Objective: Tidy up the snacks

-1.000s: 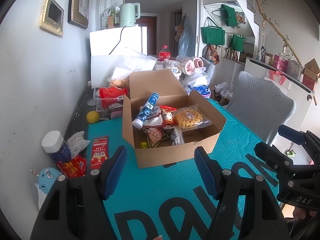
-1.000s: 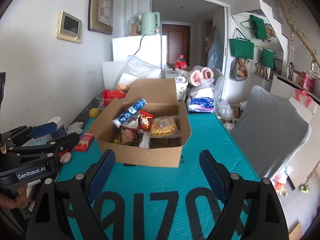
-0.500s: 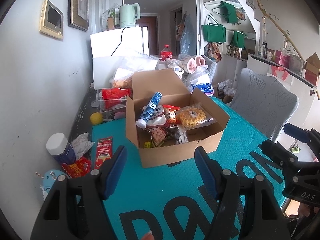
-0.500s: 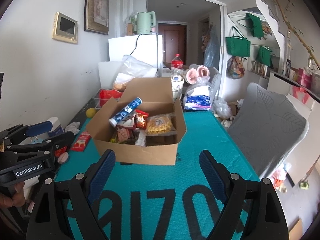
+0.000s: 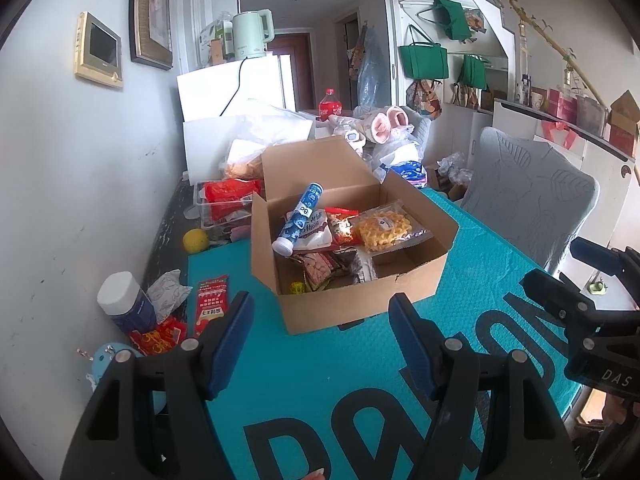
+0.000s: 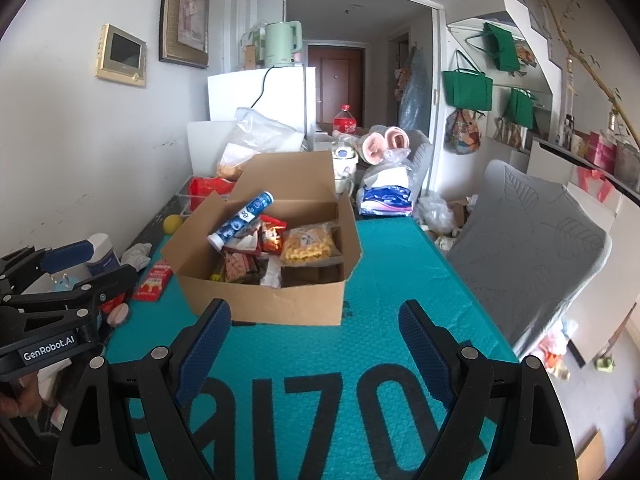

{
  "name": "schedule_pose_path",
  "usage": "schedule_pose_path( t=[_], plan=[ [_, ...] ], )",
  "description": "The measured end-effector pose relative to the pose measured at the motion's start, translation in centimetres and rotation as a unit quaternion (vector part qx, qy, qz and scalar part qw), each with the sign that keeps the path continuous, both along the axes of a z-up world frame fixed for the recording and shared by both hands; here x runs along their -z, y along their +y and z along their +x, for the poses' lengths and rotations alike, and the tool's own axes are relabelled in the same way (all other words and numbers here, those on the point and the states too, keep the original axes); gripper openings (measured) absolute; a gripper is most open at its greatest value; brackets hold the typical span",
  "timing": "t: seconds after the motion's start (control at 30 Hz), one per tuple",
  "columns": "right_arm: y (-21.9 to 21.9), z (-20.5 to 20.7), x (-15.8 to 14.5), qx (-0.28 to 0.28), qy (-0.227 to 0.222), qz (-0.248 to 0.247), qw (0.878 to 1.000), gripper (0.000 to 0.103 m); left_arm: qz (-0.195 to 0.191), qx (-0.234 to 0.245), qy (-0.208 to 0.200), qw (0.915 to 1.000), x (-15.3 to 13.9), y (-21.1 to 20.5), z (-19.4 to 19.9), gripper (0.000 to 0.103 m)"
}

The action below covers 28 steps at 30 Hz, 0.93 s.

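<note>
Snacks fill the cardboard box [image 5: 360,300] ahead of two empty, parted grippers.

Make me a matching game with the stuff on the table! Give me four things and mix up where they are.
Things:
1. blue tube
2. yellow ball
3. red packet
4. white-capped jar

Places:
A. flat on the teal mat, left of the box
B. leaning on top of the snacks in the cardboard box
C. standing near the wall, off the mat's left edge
D. on the dark tabletop beyond the mat's far left corner

Pairs: 1-B, 2-D, 3-A, 4-C
</note>
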State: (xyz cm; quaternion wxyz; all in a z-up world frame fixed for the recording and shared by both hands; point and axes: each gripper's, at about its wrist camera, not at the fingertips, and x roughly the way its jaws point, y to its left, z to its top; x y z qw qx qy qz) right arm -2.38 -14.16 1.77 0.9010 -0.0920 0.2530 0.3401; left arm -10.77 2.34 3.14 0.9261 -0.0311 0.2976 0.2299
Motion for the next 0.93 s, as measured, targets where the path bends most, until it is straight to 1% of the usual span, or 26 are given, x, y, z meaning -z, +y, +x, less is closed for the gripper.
schedule_pose_path(
  t=[0.37,0.93],
  plan=[
    [0.1,0.09,0.24,0.002,0.003,-0.002,1.0,0.087,0.0,-0.001,0.003,1.0,0.06,0.01,0.08,0.069],
    [0.27,0.6,0.86,-0.001,0.012,-0.005,1.0,0.087,-0.011,0.007,0.007,0.9999,0.47,0.31,0.69,0.069]
  ],
)
